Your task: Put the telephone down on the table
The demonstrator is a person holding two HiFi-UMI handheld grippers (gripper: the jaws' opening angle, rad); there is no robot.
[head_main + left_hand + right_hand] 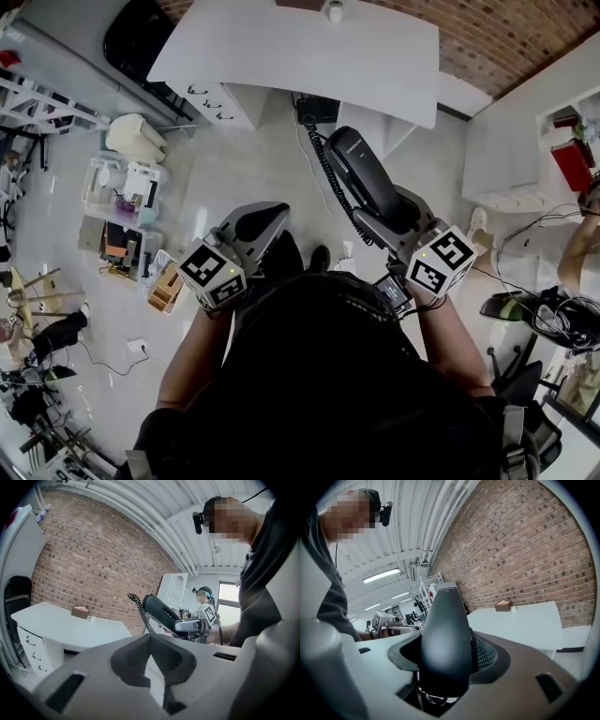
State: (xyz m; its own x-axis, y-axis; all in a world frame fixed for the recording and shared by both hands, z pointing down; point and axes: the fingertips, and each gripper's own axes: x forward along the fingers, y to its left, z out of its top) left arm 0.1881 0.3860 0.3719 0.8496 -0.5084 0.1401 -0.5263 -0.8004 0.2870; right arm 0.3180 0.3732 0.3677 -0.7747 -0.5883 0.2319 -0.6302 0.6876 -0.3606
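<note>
1. The right gripper [392, 217] has its jaws clamped on the black telephone [367, 173], which is held in the air on the near side of the white surface [300, 56].
2. The coiled cord [328, 173] trails toward the far side.
3. The left gripper [258, 225] has its jaws together, with nothing between them.

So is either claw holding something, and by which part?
The right gripper grips the black telephone handset by the end where its coiled cord joins. The left gripper holds nothing.
</note>
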